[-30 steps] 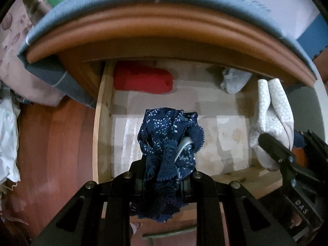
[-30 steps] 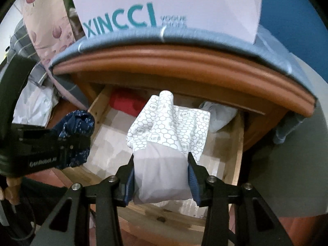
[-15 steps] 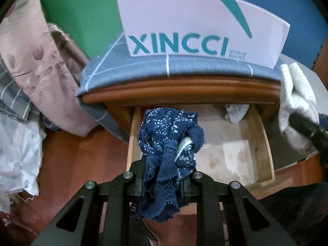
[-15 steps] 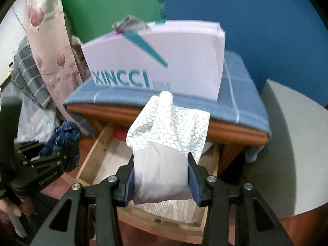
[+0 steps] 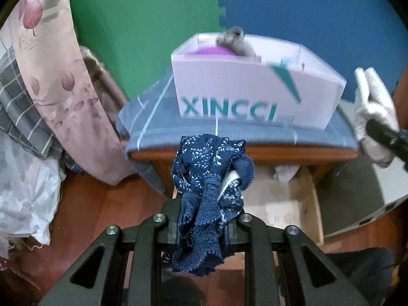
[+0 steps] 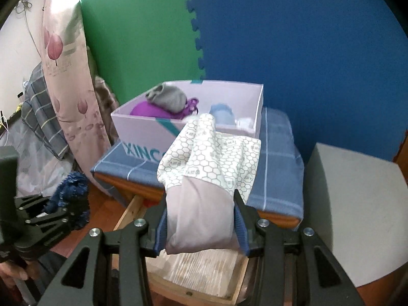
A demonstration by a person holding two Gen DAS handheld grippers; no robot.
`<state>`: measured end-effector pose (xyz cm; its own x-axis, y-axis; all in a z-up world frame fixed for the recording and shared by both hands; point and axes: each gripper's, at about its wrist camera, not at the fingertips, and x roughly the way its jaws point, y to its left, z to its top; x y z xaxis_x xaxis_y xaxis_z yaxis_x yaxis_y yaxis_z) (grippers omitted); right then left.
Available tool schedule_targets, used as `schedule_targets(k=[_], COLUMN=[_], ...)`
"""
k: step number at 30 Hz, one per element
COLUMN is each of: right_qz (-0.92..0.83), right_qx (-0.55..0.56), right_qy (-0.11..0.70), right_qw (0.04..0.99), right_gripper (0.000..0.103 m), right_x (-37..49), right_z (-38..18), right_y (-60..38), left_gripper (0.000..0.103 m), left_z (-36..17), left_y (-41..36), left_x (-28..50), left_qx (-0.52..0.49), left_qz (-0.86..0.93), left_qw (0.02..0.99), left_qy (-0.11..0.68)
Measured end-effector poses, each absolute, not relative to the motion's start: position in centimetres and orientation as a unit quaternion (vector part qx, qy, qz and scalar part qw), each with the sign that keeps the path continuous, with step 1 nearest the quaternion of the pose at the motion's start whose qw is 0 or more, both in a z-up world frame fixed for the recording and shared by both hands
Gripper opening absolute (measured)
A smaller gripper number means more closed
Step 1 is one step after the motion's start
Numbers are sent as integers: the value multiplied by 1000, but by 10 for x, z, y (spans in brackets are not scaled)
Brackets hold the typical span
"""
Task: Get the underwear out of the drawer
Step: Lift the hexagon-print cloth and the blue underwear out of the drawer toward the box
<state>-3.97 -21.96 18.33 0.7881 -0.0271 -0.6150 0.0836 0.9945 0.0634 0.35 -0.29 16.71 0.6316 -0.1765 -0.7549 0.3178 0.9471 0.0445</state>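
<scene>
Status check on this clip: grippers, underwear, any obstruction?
Left gripper shut on navy lace underwear. Right gripper shut on white hexagon-print underwear. Both clear above open drawer. Nothing in the way.

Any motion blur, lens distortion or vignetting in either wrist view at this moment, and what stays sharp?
Left wrist view: the XINCCI box is smeared by motion blur, while the navy underwear in the left gripper stays crisp. Right wrist view: mostly sharp, the white patterned underwear clear. Both views: fisheye bending and dark corners.
</scene>
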Motion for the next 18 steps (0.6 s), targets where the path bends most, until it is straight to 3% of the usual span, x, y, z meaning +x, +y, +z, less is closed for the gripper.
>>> schedule_targets(k=[11,18], right_qz=[-29,-34], right_qx=[31,8], right_qy=[295,295], right_qw=[955,955], right_gripper=[44,44], right_x=[-16,39], right_z=[223,246], right_y=[-223,-221], left_gripper=[20,20], left_z=[257,270], left_y=[9,14], left_x=[26,31], left_qx=[58,62], left_qz=[-149,-137], left_qw=[930,935], left_qy=[330,321])
